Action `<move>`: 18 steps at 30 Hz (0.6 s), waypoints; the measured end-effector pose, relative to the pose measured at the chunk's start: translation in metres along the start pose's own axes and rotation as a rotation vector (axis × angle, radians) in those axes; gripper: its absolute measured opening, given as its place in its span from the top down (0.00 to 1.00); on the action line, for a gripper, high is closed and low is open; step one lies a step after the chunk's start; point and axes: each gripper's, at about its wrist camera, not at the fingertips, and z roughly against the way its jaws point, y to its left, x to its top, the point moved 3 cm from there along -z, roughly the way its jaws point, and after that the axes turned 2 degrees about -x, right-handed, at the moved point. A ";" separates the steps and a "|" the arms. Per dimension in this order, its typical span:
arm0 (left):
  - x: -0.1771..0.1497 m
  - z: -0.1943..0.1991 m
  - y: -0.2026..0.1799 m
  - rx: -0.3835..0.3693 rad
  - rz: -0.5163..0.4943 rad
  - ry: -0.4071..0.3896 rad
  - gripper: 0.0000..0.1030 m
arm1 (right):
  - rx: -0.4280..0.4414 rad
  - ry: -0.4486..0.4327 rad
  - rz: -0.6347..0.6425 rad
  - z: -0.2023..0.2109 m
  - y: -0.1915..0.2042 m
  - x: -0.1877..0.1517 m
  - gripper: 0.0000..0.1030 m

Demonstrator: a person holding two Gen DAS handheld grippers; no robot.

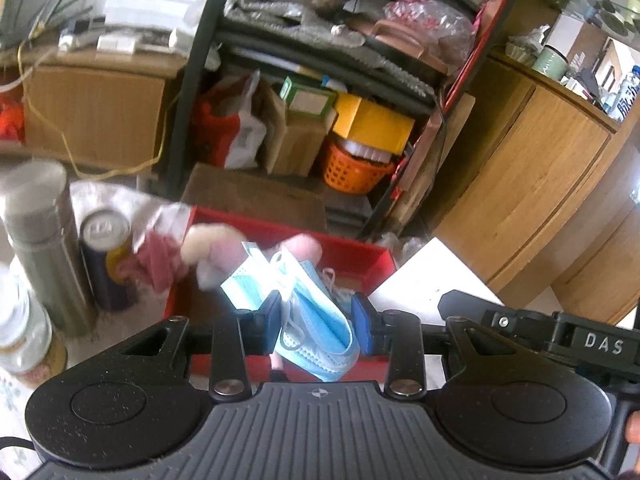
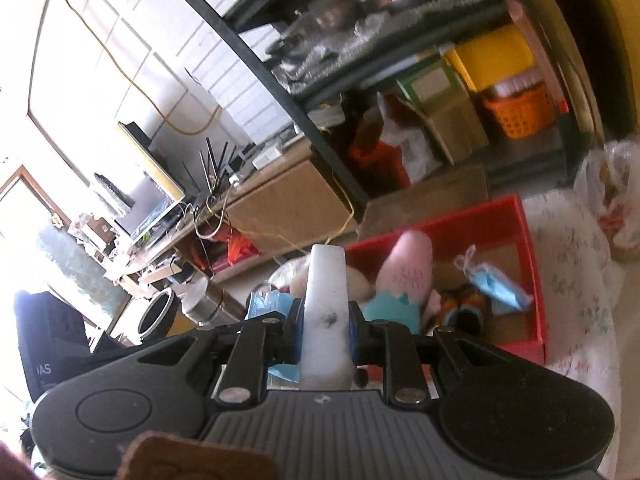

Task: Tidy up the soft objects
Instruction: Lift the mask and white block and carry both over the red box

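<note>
The left claw (image 1: pixel 316 322) grips a bundle of blue face masks (image 1: pixel 308 312) above the near edge of the red box (image 1: pixel 352 256). The right claw (image 2: pixel 324 330) is clenched on a white strip (image 2: pixel 325 312).

Daylight floods the right wrist view from a window (image 2: pixel 60 248) at the left edge, which is blown out to white along with the tiled wall (image 2: pixel 132 28) above it. Both views bend strongly at the borders, so the shelf posts (image 1: pixel 200 60) curve. Motion blur smears the steel flask (image 1: pixel 44 236) and the shelf contents; the upper right corner of the right view sinks into deep shadow.
</note>
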 end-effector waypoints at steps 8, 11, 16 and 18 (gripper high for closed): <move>0.015 -0.007 -0.014 0.068 -0.070 -0.059 0.63 | -0.057 -0.088 0.066 0.002 0.014 0.017 1.00; 0.019 -0.010 -0.017 0.085 -0.085 -0.073 0.63 | -0.084 -0.118 0.106 0.001 0.021 0.020 1.00; 0.026 -0.014 -0.020 0.117 -0.112 -0.103 0.63 | -0.121 -0.155 0.145 -0.002 0.026 0.025 1.00; 0.029 -0.016 -0.021 0.140 -0.130 -0.116 0.62 | -0.137 -0.168 0.155 -0.004 0.027 0.027 1.00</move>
